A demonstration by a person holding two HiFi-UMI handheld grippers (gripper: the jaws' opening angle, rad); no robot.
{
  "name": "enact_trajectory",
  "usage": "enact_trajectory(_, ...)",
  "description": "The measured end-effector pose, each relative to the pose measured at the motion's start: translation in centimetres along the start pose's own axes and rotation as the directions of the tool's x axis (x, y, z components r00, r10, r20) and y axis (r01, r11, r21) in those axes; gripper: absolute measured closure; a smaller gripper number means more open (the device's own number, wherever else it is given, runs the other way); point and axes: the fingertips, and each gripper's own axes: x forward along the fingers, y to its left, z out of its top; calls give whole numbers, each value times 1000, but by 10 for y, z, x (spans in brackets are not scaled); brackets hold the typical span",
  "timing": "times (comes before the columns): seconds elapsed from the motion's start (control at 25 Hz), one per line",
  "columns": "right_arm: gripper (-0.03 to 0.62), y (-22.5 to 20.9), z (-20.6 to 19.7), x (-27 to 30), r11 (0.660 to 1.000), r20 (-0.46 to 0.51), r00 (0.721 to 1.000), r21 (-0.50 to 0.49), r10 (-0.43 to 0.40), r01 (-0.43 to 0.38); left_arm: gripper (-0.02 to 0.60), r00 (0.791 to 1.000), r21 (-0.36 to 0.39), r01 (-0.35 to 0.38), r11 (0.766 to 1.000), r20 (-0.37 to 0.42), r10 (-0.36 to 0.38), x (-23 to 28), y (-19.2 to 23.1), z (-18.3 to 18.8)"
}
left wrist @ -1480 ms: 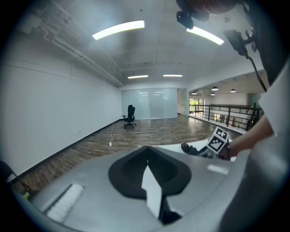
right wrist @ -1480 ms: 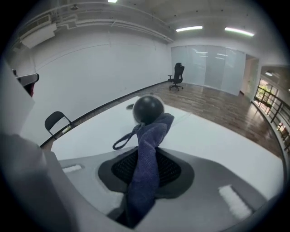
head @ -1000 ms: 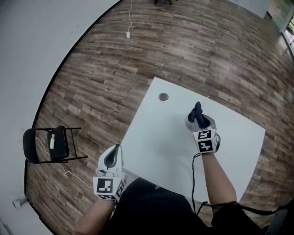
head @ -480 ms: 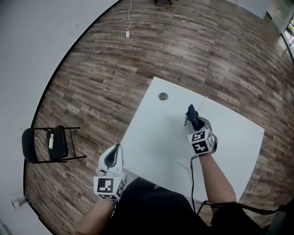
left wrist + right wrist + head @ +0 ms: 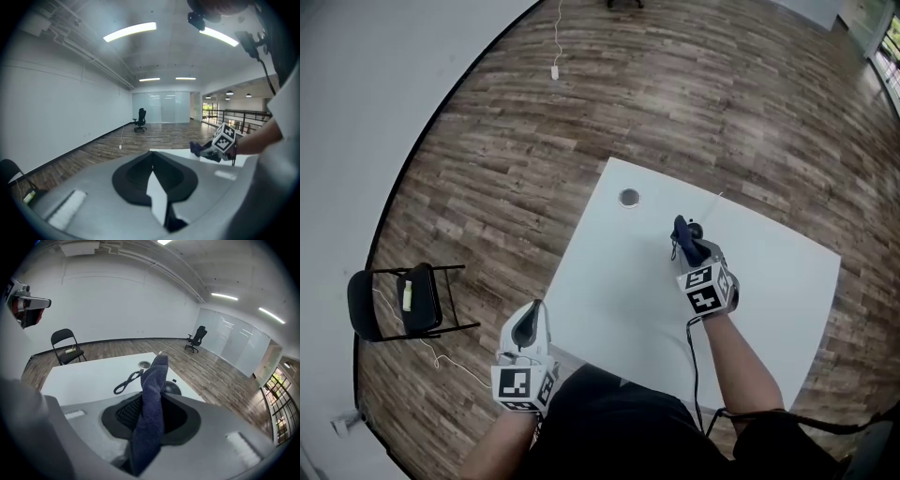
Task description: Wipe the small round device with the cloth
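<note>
Hidden or unclear: the small round device (image 5: 173,387) is mostly covered. In the right gripper view only a dark domed edge shows, at 3 o'clock of the cloth (image 5: 151,413). In the head view it is a dark spot at 12 o'clock of the right gripper (image 5: 691,251). Whether the cloth touches it cannot be told. A dark looped cable (image 5: 125,382) lies on the desk (image 5: 609,281) at 9 o'clock of the cloth, and its far end is cut off behind the cloth. A pale item on the folding chair (image 5: 420,298) is too small to identify.

Markings: each marker cube (image 5: 705,289) carries black-and-white square patterns (no letters can be read on them).

Fingers:
- Right gripper: the fingers (image 5: 123,414) pinch the dark blue cloth, which stands up between them and folds over at the top.
- Left gripper (image 5: 528,328): the fingers (image 5: 136,174) are pressed together with nothing between them. It is held off the desk, past the 7 o'clock corner.

A round opening (image 5: 629,198) in the desk lies at 10 o'clock of the cloth, well apart.
</note>
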Motion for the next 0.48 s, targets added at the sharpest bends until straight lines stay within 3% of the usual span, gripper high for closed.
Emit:
enact_trajectory(0.16, 496, 13, -13, 10, 998, -32, 998, 32, 51, -50, 574, 1000, -1, 0, 1000, -7, 0, 0, -2, -2)
enact_trajectory(0.32, 496, 29, -55, 33, 993, -130, 986, 69, 101, -93, 574, 1000, -14, 1, 1000, -8, -1, -4, 0, -2)
enact_trajectory(0.48, 496, 40, -72, 27, 996, -153, 984, 10, 92, -92, 574, 1000, -31, -8, 999, 12, 9, -6, 6, 0)
